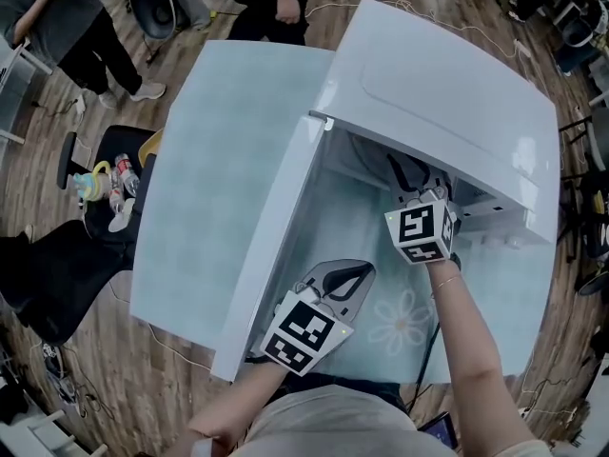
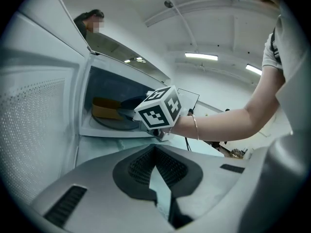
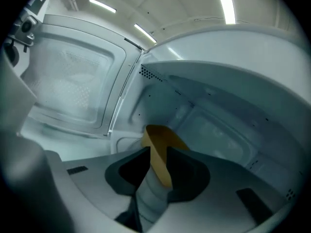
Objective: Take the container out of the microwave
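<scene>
- The right gripper (image 3: 156,155) reaches into the open microwave (image 1: 447,93). Its fingers are squeezed tight on the side wall of the brown container (image 3: 163,139).
- The rest of the container sticks out past the fingertips, inside the microwave, over the dark round plate (image 2: 116,123).
- The left gripper (image 2: 155,152) is outside, low over the worktop (image 1: 495,303). Its fingers touch at the tips, with nothing between them.
- The microwave door (image 1: 228,160) stands open to the left of those fingers.
</scene>
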A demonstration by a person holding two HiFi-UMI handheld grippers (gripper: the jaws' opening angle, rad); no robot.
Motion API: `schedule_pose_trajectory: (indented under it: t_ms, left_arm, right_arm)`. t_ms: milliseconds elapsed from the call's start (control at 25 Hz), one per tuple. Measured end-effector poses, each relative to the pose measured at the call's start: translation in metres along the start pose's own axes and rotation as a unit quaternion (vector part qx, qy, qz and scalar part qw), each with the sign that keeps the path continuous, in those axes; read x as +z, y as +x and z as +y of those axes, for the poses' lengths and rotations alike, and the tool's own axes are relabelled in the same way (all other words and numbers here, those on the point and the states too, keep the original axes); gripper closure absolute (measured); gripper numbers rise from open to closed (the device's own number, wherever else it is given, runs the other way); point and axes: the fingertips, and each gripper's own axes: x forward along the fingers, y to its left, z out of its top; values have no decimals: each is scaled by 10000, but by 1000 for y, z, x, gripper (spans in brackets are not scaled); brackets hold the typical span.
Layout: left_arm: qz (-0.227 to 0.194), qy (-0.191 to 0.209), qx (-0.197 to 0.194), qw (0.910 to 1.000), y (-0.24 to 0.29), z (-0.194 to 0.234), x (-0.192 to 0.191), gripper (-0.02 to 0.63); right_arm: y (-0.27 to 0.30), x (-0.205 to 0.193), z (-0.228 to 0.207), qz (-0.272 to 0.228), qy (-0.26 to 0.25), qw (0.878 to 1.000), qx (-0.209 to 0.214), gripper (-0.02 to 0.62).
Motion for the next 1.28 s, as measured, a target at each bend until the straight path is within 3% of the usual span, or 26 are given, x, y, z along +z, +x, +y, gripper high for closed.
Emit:
schedule_pose_trajectory:
  t_ms: [280, 680, 800, 1000, 1280]
  left_arm:
    - [105, 11, -45, 9999, 2, -1, -5, 595]
    - [151, -122, -33, 9998, 1, 5, -9, 595]
    - [139, -143, -26, 9998, 1, 6, -10, 595]
    - [121, -142, -8, 9998, 1, 7, -9, 595]
    - [135, -82, 51, 9999, -2, 7, -10, 595]
  right_arm:
    - [20, -10, -4, 287, -260, 9991, 144, 492]
    - [38, -13, 10, 577, -1507, 9859, 442, 493]
    - [41, -18, 16, 686, -1613, 9828, 580, 494]
    - [34, -19, 21, 711, -1726, 9806, 602, 560]
    - [4, -6, 29, 522, -1686, 9819, 690, 565]
